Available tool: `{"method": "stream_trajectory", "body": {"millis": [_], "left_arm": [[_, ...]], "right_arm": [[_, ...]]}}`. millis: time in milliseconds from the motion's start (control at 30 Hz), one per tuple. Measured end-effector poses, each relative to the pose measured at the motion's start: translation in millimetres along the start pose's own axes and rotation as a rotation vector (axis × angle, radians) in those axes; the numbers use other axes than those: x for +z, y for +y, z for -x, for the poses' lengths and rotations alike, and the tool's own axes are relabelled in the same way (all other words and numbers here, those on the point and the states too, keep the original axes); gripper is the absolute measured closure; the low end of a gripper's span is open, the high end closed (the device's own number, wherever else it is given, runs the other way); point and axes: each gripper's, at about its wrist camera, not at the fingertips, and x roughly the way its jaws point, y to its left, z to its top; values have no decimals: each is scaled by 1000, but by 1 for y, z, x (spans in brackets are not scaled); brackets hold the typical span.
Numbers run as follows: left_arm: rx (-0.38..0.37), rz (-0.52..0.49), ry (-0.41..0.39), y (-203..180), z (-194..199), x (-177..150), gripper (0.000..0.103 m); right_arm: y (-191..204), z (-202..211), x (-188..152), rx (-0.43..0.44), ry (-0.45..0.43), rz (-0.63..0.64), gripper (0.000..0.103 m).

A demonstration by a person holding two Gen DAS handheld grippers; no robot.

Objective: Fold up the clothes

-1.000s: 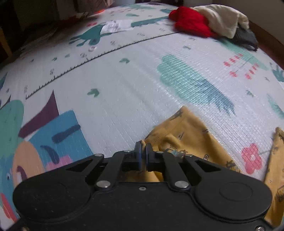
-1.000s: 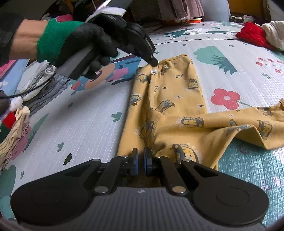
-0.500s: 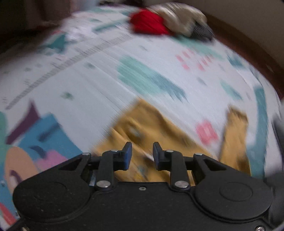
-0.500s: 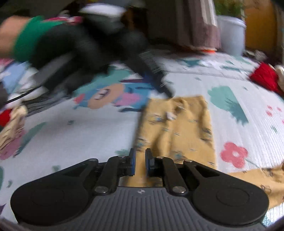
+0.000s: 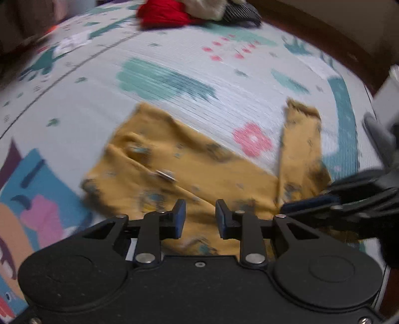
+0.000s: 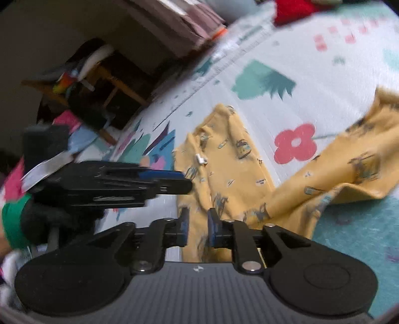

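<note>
With the yellow printed trousers [image 5: 194, 169] spread on the play mat [image 5: 99, 104], the left hand-held gripper [image 5: 200, 219] parted and empty and the right hand-held gripper [image 6: 197, 224] opening off the cloth, each should re-grip a cleaner edge before folding leg over leg.

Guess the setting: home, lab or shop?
Most likely a home, perhaps a child's room: a cartoon-print play mat covers the floor, mustard printed kids' pants lie spread on it, loose clothes are heaped at its far edge, and a cluttered wooden shelf stands beside it.
</note>
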Motion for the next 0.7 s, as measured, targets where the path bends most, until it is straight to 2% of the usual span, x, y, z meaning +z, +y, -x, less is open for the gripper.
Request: {"method": "stream_trajectory", "body": {"millis": [67,167,267,333,433,533,633,700], "left_arm": [[35,-37,17,-12,-12,-3,77],[77,-48,15,-22,-8,4,77],[41,-83,-9,-31,15,8,77],[8,-111,-2,-42,28,4,77],[-72,-138,4,-64,38,-7,77],[-131,-163,11,-89,35,-25,78],[-163,-165,17,-107,28,-41,78],[-165,-159,33,-115,21,-51,78]], "right_arm": [[5,5,-15,-25,45,54,81],[16,16,-37,-45,114,143,81],[25,32,-43,-47,132,190,81],[25,43,-36,-98,93,172,81],[12,58,-20,-204,16,72,81],[-17,58,-3,-238,-4,-121,79],[-54,57,9,-238,-38,-364,65],[-68,48,14,-222,-28,-451,58]]}}
